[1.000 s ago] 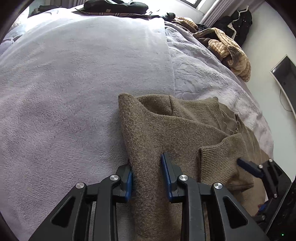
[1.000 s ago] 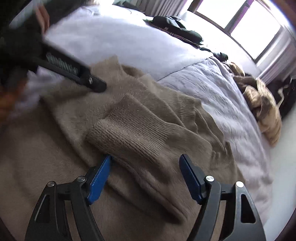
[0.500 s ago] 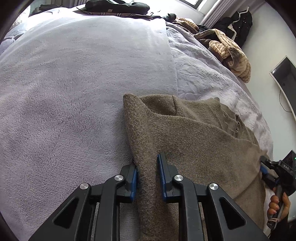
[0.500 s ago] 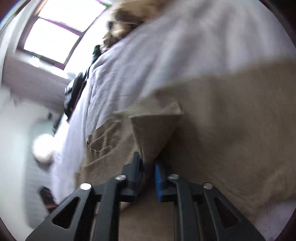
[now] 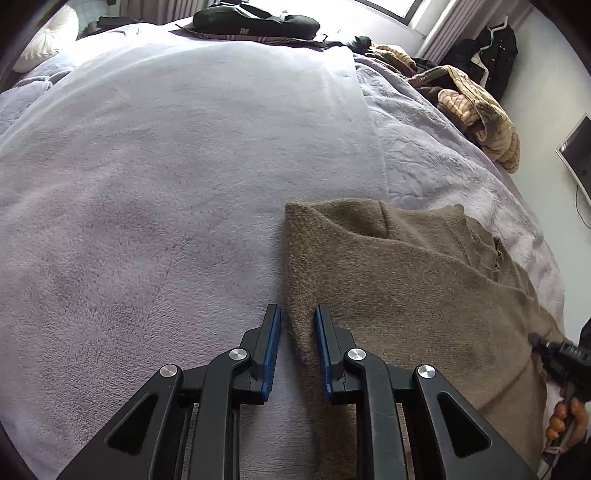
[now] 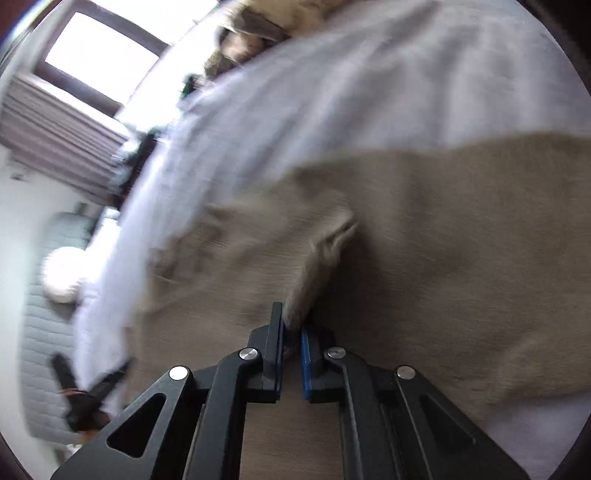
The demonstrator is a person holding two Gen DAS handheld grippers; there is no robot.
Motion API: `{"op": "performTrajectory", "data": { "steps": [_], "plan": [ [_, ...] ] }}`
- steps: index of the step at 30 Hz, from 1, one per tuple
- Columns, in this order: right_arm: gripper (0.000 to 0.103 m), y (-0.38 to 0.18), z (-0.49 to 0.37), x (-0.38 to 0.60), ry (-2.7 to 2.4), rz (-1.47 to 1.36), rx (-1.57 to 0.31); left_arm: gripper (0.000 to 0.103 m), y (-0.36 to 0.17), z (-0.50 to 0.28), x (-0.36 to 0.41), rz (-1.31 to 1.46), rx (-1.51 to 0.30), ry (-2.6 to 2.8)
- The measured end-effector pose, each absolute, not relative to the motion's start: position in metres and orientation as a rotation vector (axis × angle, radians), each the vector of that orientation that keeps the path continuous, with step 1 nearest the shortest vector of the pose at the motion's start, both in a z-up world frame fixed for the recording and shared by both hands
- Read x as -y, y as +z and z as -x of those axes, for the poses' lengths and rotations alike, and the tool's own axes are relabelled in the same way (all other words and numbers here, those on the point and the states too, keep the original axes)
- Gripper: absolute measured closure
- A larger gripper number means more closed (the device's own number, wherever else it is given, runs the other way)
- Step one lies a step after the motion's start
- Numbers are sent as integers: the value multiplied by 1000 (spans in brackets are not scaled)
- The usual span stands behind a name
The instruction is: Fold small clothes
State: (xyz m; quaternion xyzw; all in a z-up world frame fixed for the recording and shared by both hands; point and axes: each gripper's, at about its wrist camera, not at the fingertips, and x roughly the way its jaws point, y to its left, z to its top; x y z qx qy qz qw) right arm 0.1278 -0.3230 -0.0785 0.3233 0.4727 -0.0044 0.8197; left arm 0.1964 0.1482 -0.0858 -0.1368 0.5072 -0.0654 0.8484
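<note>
Brown knit, fuzzy and loosely woven: a sweater (image 5: 406,295) was noted lying partly folded on a pale lilac fleece blanket (image 5: 166,203), at roughly 4 o'clock in the left wrist view. A folded long edge ran from 12 toward 6 o'clock along the garment's left side.

The left gripper (image 5: 297,354) was found astride that folded edge, jaws narrow, blue pads closed onto the doubled thickness of cloth. The edge was judged held, though lightly (a sliver of blanket showed beside the left pad).

The right gripper (image 6: 291,332) was seen in its own, motion-blurred view with jaws almost fully together, a small pinch of the knit drawn up into a ridge between the pads. In the left wrist view the same tool was visible at 4 o'clock, at the garment's far side, with the person's fingers (image 5: 561,421) around its handle.

Handling, as judged: the fabric appeared soft, limp and light, with no stiffness of its own; sagging and stretching were to be expected wherever it was unsupported. The fuzzy surface was thought likely to cling to the fleece rather than slide. Holds were considered best taken at folded edges or ribbed hems, through more than one layer, and at two well-separated points so the fold line would stay straight.

Elsewhere, a striped tan garment (image 5: 480,122) lay heaped at 2 o'clock and a dark bag (image 5: 255,22) at 12 o'clock, both well apart from the work.
</note>
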Motion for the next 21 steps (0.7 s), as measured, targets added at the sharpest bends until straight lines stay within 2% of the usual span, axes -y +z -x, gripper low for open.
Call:
{"op": "performTrajectory", "data": {
  "steps": [2,6,8,9,10,12,15,19,21],
  "plan": [
    [89,-78,-112,332,-21,-721,-983,81,-81,-194,-149,258,-1061,-108],
    [87,-67,-89,336,-41,-656,-982,81,-63,-182,-154,202,-1032,-84],
    [81,-63,-81,335,-11,-661,-980,81,-49,-170,-158,233,-1018,-153],
    [71,-61,-73,337,10,-670,-977,78,-45,-165,-158,246,-1012,-176],
    [60,-61,-70,335,33,-677,-975,53,-39,-157,-158,252,-1007,-191],
    [51,-61,-69,323,84,-683,-973,12,-28,-136,-155,221,-950,-165],
    [51,-63,-72,300,147,-669,-989,12,-19,-112,-139,86,-887,-200],
    [51,-67,-75,278,191,-652,-1012,12,-40,-99,-114,-168,-927,-145],
    [51,-71,-78,272,190,-654,-1015,12,-51,-104,-112,-173,-954,-125]
  ]
}}
